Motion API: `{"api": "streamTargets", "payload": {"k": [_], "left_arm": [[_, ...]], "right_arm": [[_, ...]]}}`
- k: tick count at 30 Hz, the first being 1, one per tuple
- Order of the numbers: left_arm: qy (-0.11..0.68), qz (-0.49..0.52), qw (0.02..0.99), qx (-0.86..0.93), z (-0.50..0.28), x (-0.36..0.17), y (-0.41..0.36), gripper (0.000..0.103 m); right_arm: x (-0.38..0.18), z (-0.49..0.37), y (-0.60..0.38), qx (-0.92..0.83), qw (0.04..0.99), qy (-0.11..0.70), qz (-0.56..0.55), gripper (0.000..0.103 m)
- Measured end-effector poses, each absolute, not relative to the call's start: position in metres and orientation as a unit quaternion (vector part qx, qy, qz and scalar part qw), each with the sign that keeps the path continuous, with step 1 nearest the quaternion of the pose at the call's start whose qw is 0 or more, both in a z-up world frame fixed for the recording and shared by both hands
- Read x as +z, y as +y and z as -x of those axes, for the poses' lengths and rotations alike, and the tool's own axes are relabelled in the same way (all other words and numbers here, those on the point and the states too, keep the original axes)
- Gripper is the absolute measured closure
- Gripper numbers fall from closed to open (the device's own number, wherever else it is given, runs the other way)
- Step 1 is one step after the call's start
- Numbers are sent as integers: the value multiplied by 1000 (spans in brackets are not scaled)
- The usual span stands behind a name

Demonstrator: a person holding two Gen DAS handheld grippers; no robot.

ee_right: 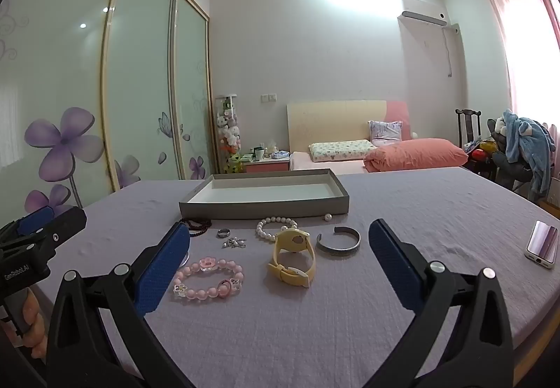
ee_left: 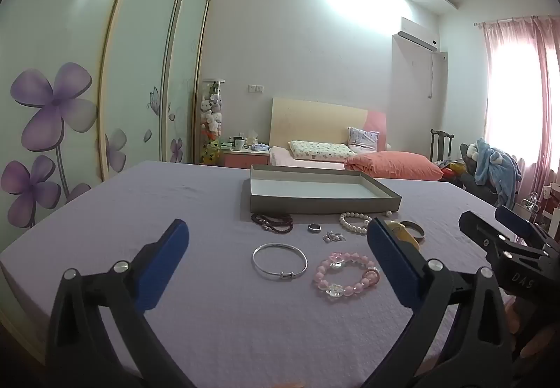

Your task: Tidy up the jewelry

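With both my left gripper (ee_left: 276, 248) and right gripper (ee_right: 280, 248) spread wide and empty, I'd pinch the light, stiff, slippery thin silver metal bangle (ee_left: 279, 261) across its near rim.

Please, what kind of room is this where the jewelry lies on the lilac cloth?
Most likely a home bedroom. A bed with pillows stands against the far wall, a sliding wardrobe with flower-printed glass doors runs along the left, and a small bedside table sits beside the bed.
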State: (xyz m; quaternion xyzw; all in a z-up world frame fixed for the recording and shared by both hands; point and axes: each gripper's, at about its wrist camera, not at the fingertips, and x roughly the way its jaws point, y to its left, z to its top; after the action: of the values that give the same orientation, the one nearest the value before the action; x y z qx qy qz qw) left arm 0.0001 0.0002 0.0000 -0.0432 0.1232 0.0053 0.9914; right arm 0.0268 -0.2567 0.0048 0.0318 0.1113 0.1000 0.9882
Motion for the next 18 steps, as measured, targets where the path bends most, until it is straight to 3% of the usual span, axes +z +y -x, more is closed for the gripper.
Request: {"api": "streamTargets", "payload": {"k": [18], "left_arm": [[124, 44, 991, 5, 0, 0, 0, 4]], "right_arm": [[3, -28, -258, 100, 988, 114, -33, 2]]}}
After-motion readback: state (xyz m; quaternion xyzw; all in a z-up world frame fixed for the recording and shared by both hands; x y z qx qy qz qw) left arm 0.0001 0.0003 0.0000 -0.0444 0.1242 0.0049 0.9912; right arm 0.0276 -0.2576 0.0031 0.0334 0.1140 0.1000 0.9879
